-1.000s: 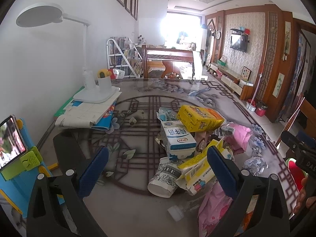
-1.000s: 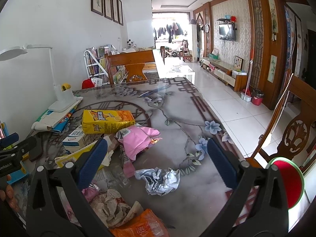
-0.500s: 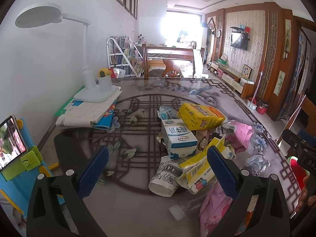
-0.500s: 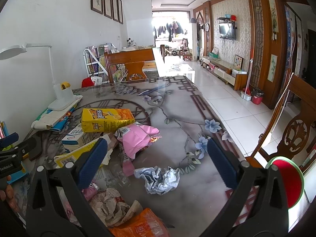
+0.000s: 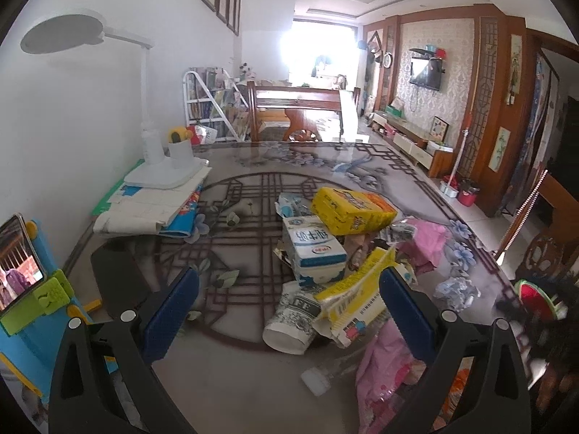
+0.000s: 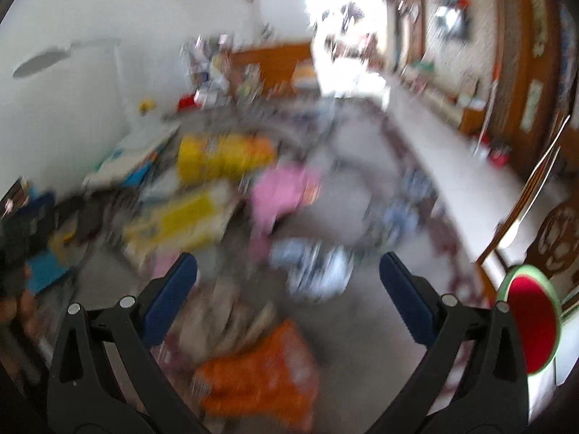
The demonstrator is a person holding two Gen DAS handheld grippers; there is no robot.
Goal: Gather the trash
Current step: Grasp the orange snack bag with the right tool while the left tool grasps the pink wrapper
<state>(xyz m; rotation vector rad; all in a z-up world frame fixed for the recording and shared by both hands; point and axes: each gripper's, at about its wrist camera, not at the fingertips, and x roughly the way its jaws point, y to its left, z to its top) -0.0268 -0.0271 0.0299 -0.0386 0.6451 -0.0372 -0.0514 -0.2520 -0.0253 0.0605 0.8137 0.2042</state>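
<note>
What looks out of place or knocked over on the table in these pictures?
A paper cup lies tipped on its side beside a milk carton, and a yellow snack box rests tilted on top of the heap. The wrappers around them are crumpled. The right wrist view is too blurred to add detail.

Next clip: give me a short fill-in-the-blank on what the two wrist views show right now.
1. The yellow box rests on top of the white and blue ______ carton.
2. The paper cup lies on its ______.
3. Both the left gripper and the right gripper are ______ and hold nothing.
4. The right wrist view is ______, so its trash is hard to name.

Missing words: milk; side; open; blurred
</note>
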